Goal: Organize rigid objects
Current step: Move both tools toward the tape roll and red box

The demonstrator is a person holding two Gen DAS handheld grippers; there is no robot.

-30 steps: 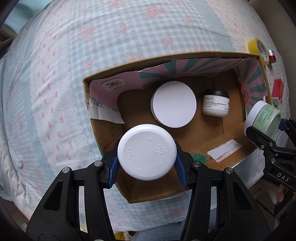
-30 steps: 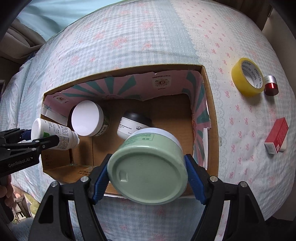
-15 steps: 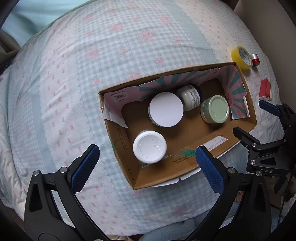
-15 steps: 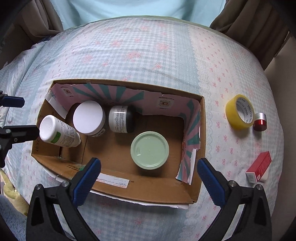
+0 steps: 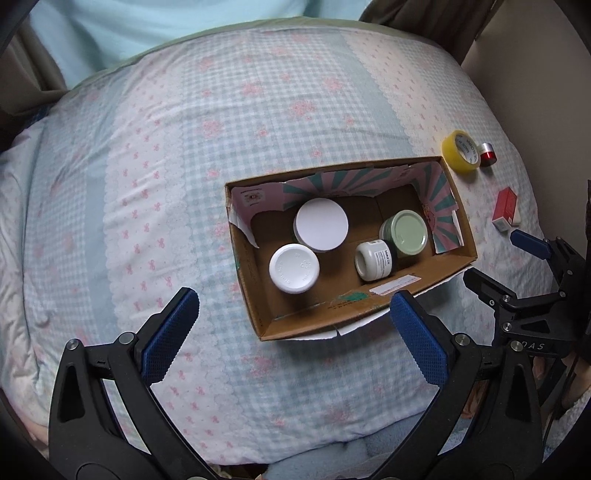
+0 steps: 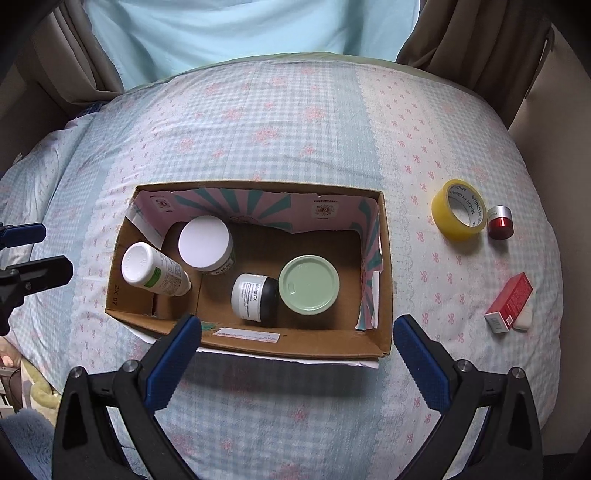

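A cardboard box (image 5: pixel 369 321) (image 6: pixel 295 345) lies on the bed. Inside stand a white bottle (image 5: pixel 294 268) (image 6: pixel 153 269), a white-lidded jar (image 5: pixel 321 224) (image 6: pixel 204 242), a small white jar with a black lid (image 5: pixel 375 260) (image 6: pixel 253 293) on its side, and a green jar (image 5: pixel 408 233) (image 6: pixel 308 284). My left gripper (image 5: pixel 291 332) is open and empty, above the box's near edge. My right gripper (image 6: pixel 295 350) is open and empty, above the box's near wall. It also shows in the left wrist view (image 5: pixel 502 258).
On the bedspread right of the box lie a yellow tape roll (image 5: pixel 461 150) (image 6: pixel 458 210), a small red jar with a silver cap (image 5: pixel 488 154) (image 6: pixel 500 222) and a red carton (image 5: pixel 506 208) (image 6: pixel 511 302). Curtains (image 6: pixel 236 29) hang behind the bed.
Both grippers let go of their loads, the white bottle and the green jar, into the box, opened wide and pulled up and back. The black-lidded jar now lies on its side.
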